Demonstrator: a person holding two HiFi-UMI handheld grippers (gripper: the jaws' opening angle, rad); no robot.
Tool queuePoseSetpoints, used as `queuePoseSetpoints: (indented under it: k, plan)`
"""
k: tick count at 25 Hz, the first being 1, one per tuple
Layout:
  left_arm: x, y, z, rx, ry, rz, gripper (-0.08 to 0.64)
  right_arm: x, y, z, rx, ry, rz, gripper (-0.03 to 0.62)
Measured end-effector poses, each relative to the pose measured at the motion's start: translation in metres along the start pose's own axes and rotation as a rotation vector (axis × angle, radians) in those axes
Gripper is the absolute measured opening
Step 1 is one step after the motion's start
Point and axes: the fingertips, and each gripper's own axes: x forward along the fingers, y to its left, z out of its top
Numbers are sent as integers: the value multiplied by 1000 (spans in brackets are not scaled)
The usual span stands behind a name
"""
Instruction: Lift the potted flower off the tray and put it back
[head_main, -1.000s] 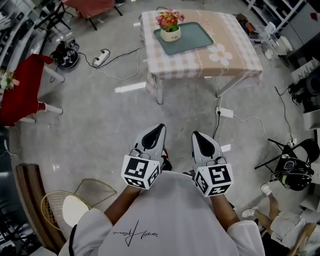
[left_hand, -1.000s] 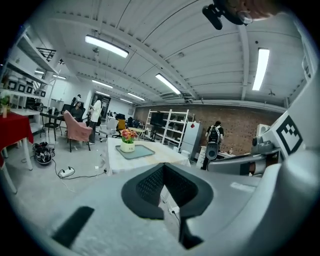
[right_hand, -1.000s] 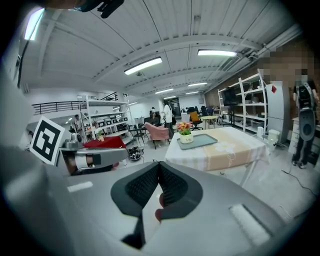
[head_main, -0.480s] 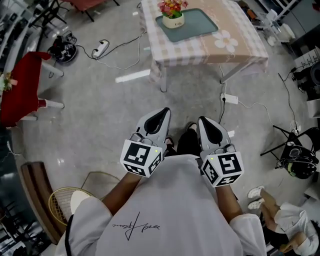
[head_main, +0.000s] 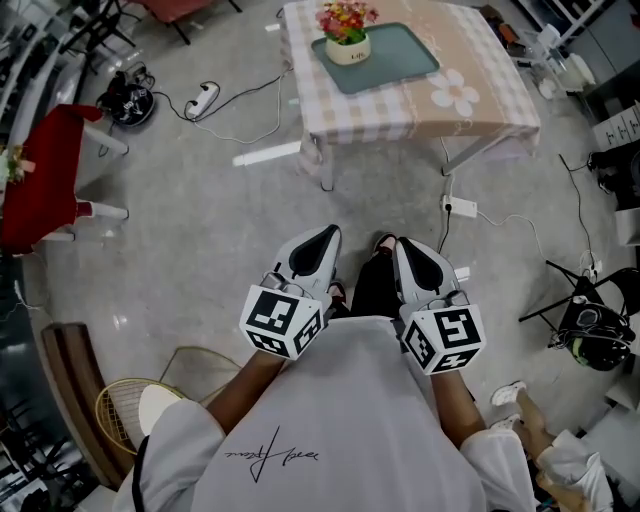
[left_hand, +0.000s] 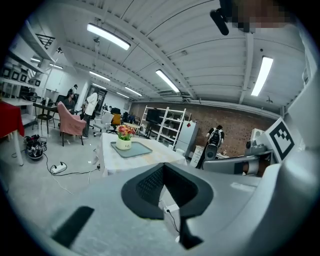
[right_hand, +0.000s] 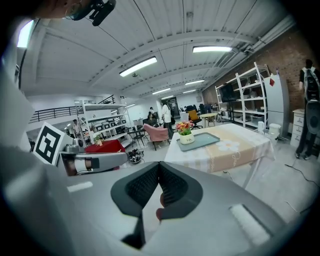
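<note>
Both grippers are hanging just in front of the person's white shirt (head_main: 330, 430), side by side and near each other. They're nowhere close to the table (head_main: 470, 85) yet. The left gripper (head_main: 322, 240) is sitting fully closed. Its own view is showing the two dark pads (left_hand: 150, 182) meeting in a V with nothing caught between them. Same deal with the right gripper (head_main: 404, 250): jaws pressed together, empty, with pads (right_hand: 145, 187) touching. Both are pointing toward the table and tipping slightly down.

The pot (head_main: 347, 38) is standing upright on the tray (head_main: 398, 58). In the head view it's sitting at the tray's far left corner, pink and orange flowers sticking up out of it. The tray is lying flat on the table's checked cloth, beside a big white flower print (head_main: 455, 90). A long stretch of grey floor (head_main: 200, 230) is separating the pot from both grippers, so they're well apart.

Other stuff lying around: a power strip (head_main: 205, 97) is trailing its cable across the floor left of the table. A red-draped table (head_main: 45, 175) is sitting further left, and a wicker chair (head_main: 125, 415) is poking in by the person's left elbow. The left gripper view is also catching a pink armchair (left_hand: 70, 124) and white shelving (left_hand: 165, 122) off behind the table.
</note>
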Motion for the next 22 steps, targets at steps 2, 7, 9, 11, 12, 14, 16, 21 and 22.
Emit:
queuePoseSetpoints:
  k: [2, 7, 9, 11, 12, 14, 16, 21, 22]
  plan:
    - [11, 1, 2, 0, 5, 3, -2, 7, -10, 5, -3, 0, 2, 8]
    - [45, 2, 10, -9, 9, 13, -2, 21, -40, 19, 1, 2, 11, 8]
    - [59, 2, 16, -9, 9, 20, -2, 29, -52, 25, 0, 5, 21, 8]
    - [74, 3, 22, -11, 7, 25, -2, 38, -65, 31, 0, 9, 32, 8]
    - [82, 3, 24, -12, 7, 28, -2, 42, -71, 35, 1, 12, 37, 8]
    - [97, 4, 28, -13, 10, 37, -2, 50, -83, 40, 5, 17, 50, 8]
    - [113, 4, 33, -17, 9, 47, -2, 57, -94, 46, 3, 21, 64, 8]
    - [148, 2, 54, -16, -28, 45, -2, 76, -123, 64, -10, 29, 102, 8]
    - [155, 2, 58, -15, -35, 46, -2, 78, -129, 68, -11, 29, 112, 8]
